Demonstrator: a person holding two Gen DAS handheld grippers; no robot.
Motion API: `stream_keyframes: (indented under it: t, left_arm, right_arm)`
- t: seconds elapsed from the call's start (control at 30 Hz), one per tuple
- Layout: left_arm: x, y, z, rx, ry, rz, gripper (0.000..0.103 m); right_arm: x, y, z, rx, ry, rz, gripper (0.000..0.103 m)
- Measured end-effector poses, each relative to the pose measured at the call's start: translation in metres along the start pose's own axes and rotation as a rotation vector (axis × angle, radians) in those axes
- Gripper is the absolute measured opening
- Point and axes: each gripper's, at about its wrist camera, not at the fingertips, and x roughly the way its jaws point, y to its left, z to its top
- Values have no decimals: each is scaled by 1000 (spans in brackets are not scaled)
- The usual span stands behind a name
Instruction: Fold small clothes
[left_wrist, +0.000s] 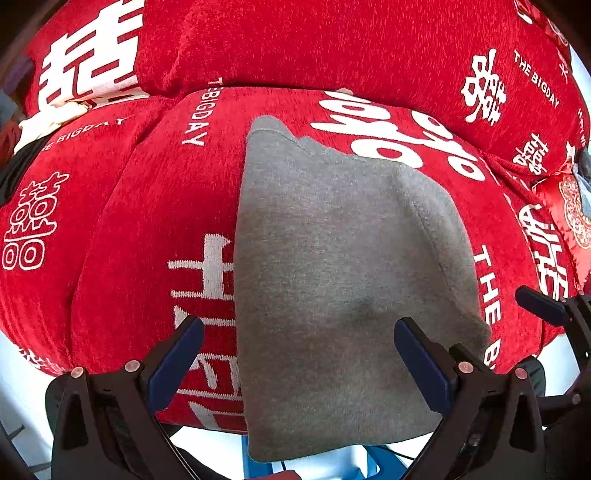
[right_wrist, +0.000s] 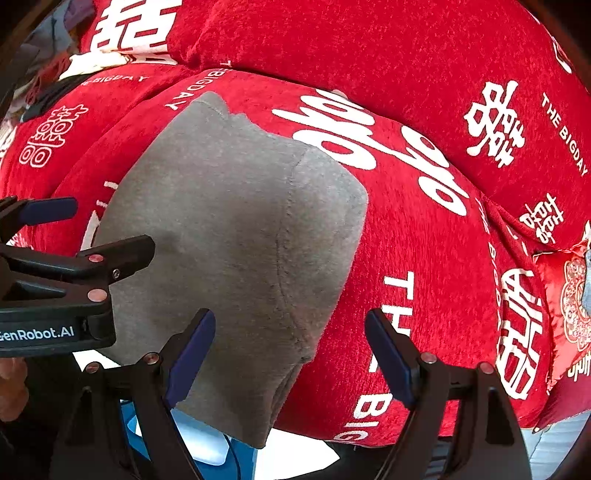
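A grey knit garment (left_wrist: 332, 266) lies folded on a red sofa seat cushion (left_wrist: 147, 192), and its near end hangs over the cushion's front edge. My left gripper (left_wrist: 299, 354) hovers above that near end, open, with the cloth lying under the gap and no pad pressing on it. In the right wrist view the same garment (right_wrist: 236, 240) shows a seam down its right side. My right gripper (right_wrist: 291, 350) is open over the garment's right edge and the red cushion (right_wrist: 424, 277). The left gripper (right_wrist: 92, 229) shows at that view's left edge.
A red back cushion (left_wrist: 314, 48) with white lettering rises behind the seat. A small red embroidered pillow (right_wrist: 569, 306) sits at the far right. Dark and white cloth (left_wrist: 22, 147) lies at the far left. A blue and white object (right_wrist: 221, 458) is below the sofa's front edge.
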Motion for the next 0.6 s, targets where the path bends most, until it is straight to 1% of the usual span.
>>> stream_keyframes:
  t: [0.3, 0.6]
  left_arm:
    - [-2, 7, -2, -22, -10, -17, 103]
    - [-4, -1, -3, -5, -2, 16, 103]
  right_arm:
    - [-4, 9, 2, -23, -3, -15, 85]
    - [-6, 6, 0, -13, -19, 12, 85]
